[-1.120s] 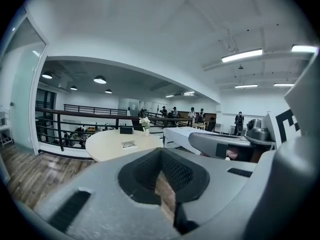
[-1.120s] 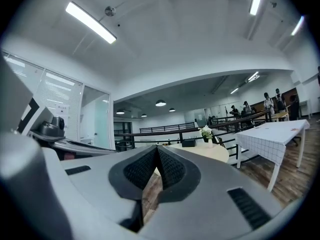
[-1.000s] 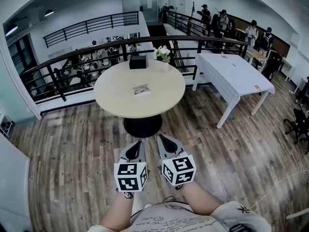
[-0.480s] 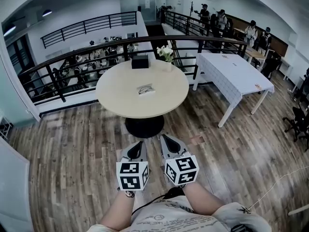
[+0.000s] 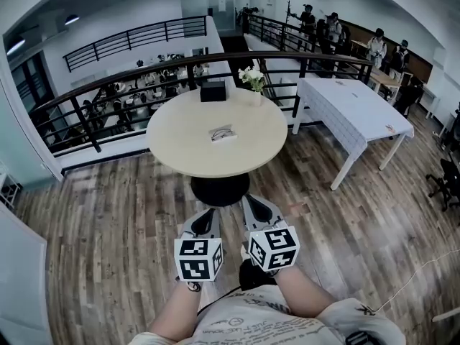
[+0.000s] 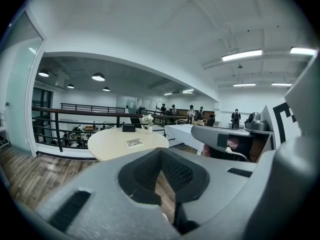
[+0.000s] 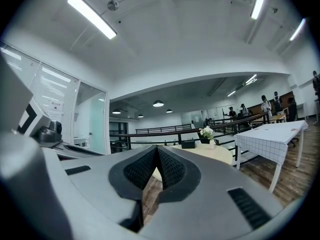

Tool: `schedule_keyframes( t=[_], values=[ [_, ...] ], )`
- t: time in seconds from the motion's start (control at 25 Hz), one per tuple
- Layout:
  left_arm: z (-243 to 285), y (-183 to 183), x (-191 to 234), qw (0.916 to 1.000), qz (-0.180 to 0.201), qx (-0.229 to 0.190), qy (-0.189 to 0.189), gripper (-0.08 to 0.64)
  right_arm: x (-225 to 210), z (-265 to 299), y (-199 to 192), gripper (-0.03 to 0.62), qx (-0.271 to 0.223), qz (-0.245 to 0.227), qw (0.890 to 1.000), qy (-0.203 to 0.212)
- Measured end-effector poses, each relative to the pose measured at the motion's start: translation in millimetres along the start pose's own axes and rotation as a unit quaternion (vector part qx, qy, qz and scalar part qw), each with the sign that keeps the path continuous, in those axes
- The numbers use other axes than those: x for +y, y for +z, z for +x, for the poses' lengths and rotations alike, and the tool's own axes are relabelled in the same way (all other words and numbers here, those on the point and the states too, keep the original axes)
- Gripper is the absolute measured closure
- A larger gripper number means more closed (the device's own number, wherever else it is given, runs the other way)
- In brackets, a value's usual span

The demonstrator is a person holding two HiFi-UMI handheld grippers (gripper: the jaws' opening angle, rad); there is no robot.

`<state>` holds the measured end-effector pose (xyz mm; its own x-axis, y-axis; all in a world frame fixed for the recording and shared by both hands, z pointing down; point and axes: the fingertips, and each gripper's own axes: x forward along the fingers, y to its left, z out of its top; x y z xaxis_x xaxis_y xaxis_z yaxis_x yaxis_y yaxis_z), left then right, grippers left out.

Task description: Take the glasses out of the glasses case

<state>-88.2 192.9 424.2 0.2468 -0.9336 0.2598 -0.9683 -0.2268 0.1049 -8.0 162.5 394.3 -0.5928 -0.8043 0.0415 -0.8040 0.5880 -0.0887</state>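
A small pale item that looks like glasses or a clear case [image 5: 223, 133] lies near the middle of the round beige table [image 5: 180, 149]. It is too small to tell which. A black box [image 5: 213, 91] stands at the table's far edge. My left gripper [image 5: 207, 214] and right gripper [image 5: 253, 203] are held side by side close to the body, over the wooden floor, well short of the table. Both are shut with nothing between the jaws. The left gripper view shows the shut left gripper [image 6: 162, 151], the table [image 6: 107, 146] and the pale item [image 6: 133, 142]. The right gripper view shows the shut right gripper [image 7: 158, 148].
A vase of white flowers [image 5: 254, 80] stands beside the black box. A dark railing [image 5: 108, 85] curves behind the table. A white-clothed rectangular table [image 5: 352, 110] stands to the right, with people [image 5: 316, 20] further back. Wooden floor [image 5: 108, 221] lies between me and the round table.
The round table has come slightly nearer and drifted right in the head view as I step toward it. Both grippers stay shut and side by side.
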Motion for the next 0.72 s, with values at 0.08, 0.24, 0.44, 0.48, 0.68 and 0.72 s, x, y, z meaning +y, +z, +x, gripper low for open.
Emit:
schedule_keyframes(
  t=[0.08,0.24,0.44,0.48,0.68,0.72],
  values=[
    [8,0,6,1.0000,0.006,0.001,0.002,0.548,-3,9,-2,0.577,-0.002,0.000,1.000,0.002],
    [29,2,23,0.9999,-0.004,-0.008,0.011,0.548,-11,34,-7,0.577,-0.004,0.000,1.000,0.009],
    [72,0,35,0.9999,-0.008,-0.007,0.008,0.548,-32,71,-17,0.577,-0.003,0.003,1.000,0.015],
    [79,3,37,0.9999,-0.007,-0.009,0.008,0.548,-37,78,-17,0.577,-0.006,0.007,1.000,0.016],
    [114,17,49,0.9999,-0.003,-0.014,0.008,0.548,-54,114,-7,0.577,-0.022,0.016,0.999,0.027],
    [121,20,52,0.9999,-0.003,-0.014,0.008,0.548,-58,120,-5,0.577,-0.024,0.016,0.999,0.028]
  ],
)
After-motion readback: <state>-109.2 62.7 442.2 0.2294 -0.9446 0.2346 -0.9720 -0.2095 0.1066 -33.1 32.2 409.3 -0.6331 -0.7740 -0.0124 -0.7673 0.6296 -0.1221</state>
